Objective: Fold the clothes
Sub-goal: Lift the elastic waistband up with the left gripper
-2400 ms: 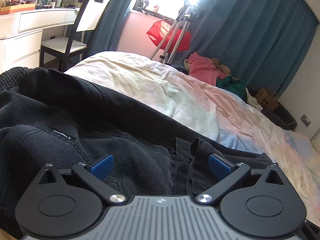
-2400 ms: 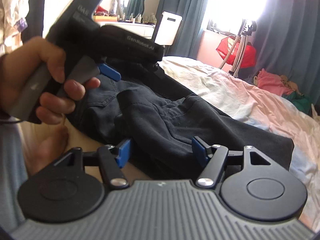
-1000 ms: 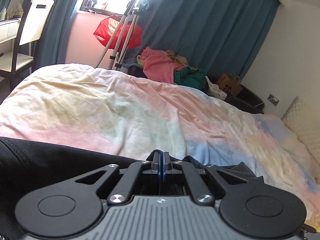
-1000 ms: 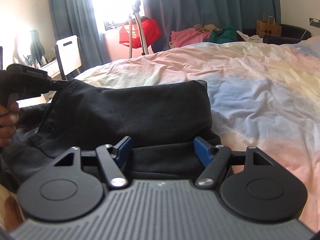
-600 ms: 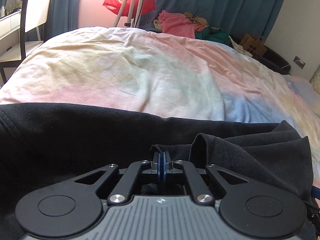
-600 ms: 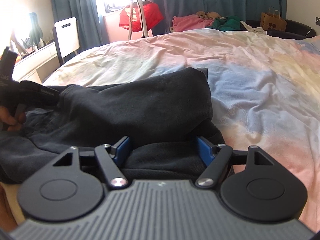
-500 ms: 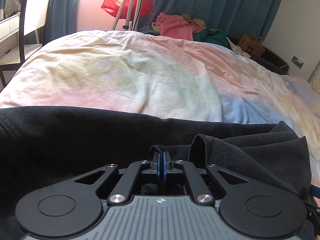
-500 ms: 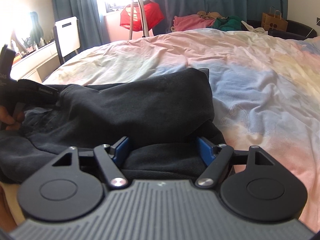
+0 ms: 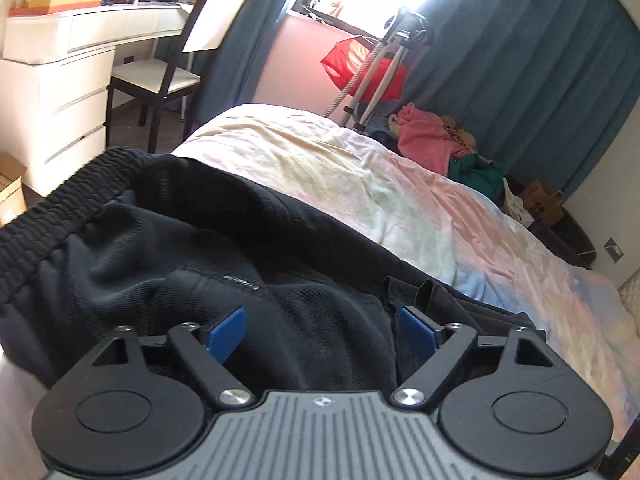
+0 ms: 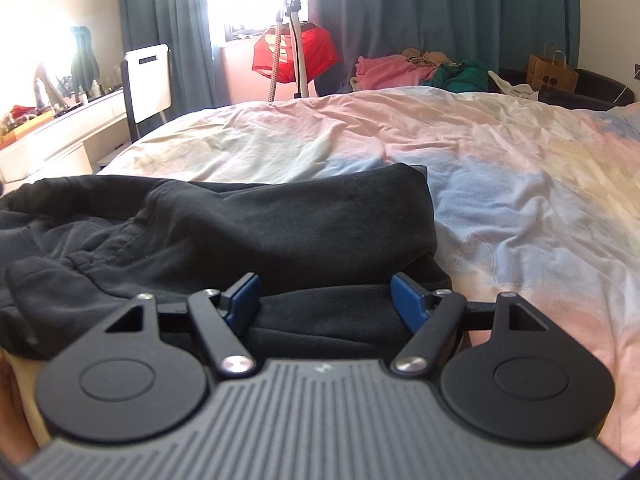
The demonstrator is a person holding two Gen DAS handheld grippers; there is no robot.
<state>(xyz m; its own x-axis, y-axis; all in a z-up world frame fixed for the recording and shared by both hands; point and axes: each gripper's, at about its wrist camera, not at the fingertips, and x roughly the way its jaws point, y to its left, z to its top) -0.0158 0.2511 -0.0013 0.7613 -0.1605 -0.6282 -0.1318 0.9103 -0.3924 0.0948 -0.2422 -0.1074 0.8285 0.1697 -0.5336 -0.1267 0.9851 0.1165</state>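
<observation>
- The left gripper [image 9: 320, 330], pinched shut on the trousers [image 9: 200, 248] half a second ago, now stands wide and holds nothing
- The right gripper [image 10: 324, 298] is wide too, empty
- The trousers lie doubled at the near edge of the bed [image 10: 500, 168], waistband [image 9: 52, 208] at its left corner
- With nothing pinning it, the top layer could slide and undo the fold

The black trousers [image 9: 168, 256] are matt woven cloth with a ribbed elastic waistband [image 9: 52, 208]. The bedsheet [image 10: 500, 184] is soft, wrinkled pastel cloth. Each gripper, left [image 9: 320, 330] and right [image 10: 324, 296], is matt black plastic with shiny metal rivets and smooth blue pads [image 9: 226, 328].
</observation>
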